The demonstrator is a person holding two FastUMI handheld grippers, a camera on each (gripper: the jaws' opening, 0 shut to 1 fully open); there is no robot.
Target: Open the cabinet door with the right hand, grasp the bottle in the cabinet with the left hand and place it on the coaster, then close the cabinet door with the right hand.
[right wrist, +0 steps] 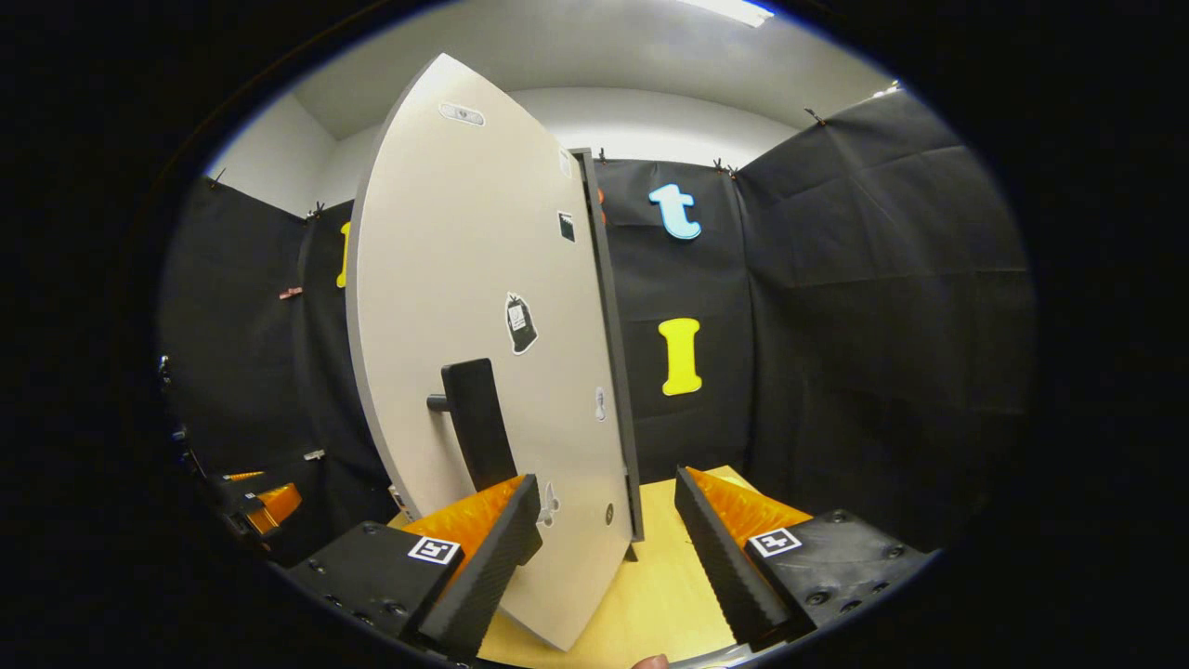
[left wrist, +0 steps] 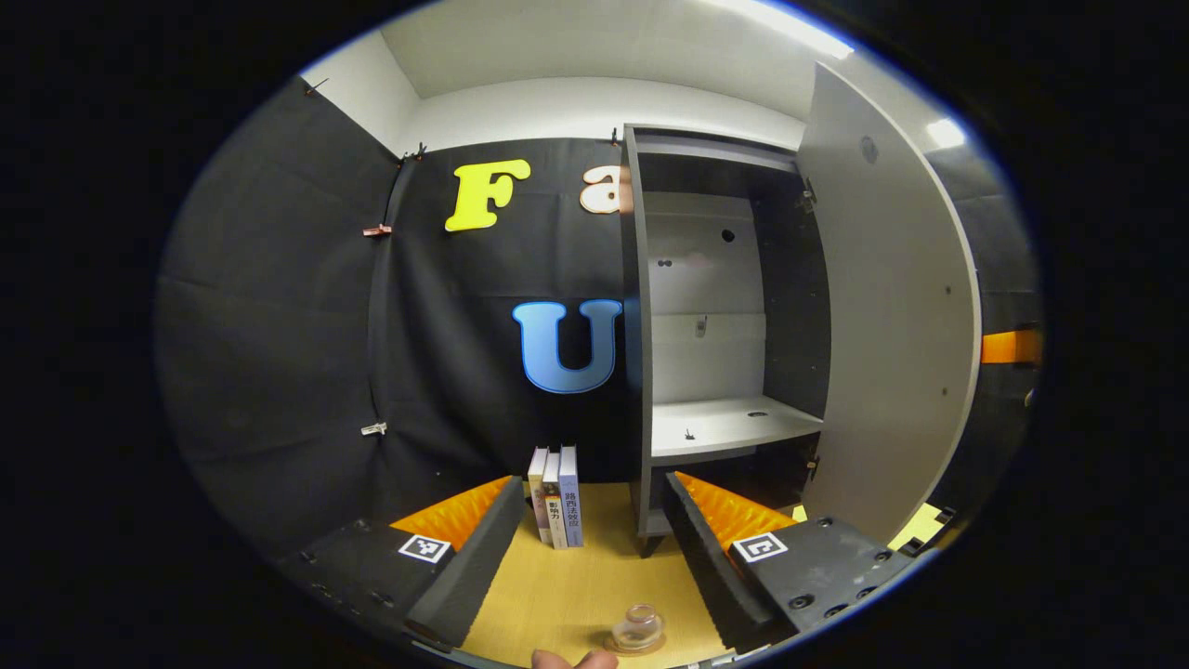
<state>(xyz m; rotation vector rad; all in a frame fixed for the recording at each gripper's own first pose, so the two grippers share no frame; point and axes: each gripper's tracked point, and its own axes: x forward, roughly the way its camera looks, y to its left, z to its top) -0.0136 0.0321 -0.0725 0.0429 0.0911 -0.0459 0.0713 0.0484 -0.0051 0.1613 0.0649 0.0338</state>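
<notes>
In the left gripper view a small clear glass bottle (left wrist: 639, 625) stands on a round coaster (left wrist: 615, 644) on the wooden table (left wrist: 576, 585), close below the camera. My left gripper (left wrist: 594, 483) is open above it, one finger on each side, touching nothing. The grey cabinet (left wrist: 641, 372) is open and its door (left wrist: 892, 325) is swung out to the right; the shelf (left wrist: 725, 427) inside is bare. In the right gripper view my right gripper (right wrist: 607, 478) is open beside the door's outer face (right wrist: 464, 279), its left finger just under the dark handle (right wrist: 478, 423).
Three books (left wrist: 555, 497) stand upright on the table left of the cabinet. A fingertip (left wrist: 571, 660) shows at the bottom edge. Black cloth walls close the booth on all sides. The left gripper (right wrist: 251, 506) shows at the far left past the door.
</notes>
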